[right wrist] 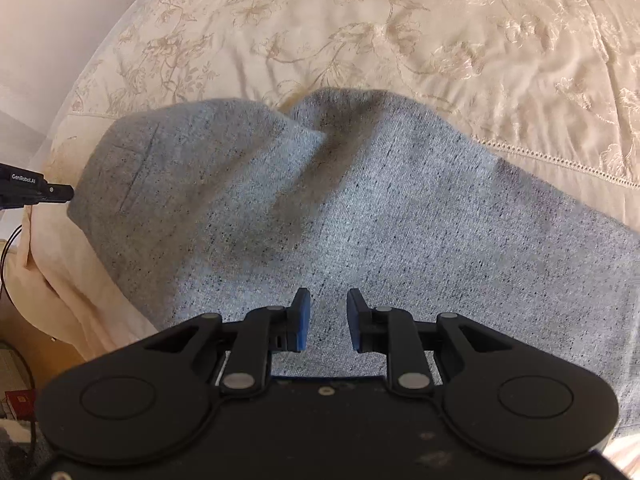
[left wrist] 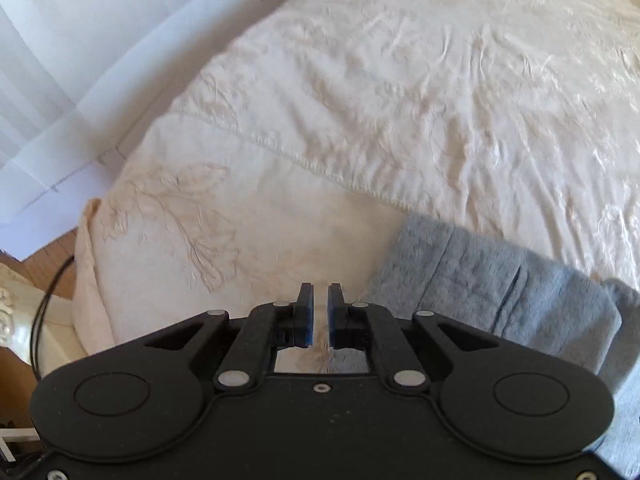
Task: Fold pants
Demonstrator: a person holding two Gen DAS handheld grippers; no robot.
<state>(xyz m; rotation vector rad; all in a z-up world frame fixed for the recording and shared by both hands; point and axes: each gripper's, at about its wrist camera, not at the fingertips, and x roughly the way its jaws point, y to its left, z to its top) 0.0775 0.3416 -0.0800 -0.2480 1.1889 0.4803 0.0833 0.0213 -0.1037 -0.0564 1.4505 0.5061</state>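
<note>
Grey sweatpants (right wrist: 360, 208) are lying bunched across the near edge of a cream embroidered bedspread (right wrist: 400, 32). Right gripper (right wrist: 328, 320) is hovering over the fabric, jaws moderately apart, gripping nothing. Left gripper (left wrist: 321, 312) is sitting left of the sweatpants (left wrist: 500, 280) over the bedspread (left wrist: 400, 100), jaws nearly closed with a narrow gap, empty.

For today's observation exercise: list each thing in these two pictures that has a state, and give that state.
Pants: grey, lying on the bed, rumpled, held by neither gripper.
Left gripper: narrow gap, holding nothing.
Right gripper: open, empty, above the pants.
Bedspread: cream, wrinkled.
</note>
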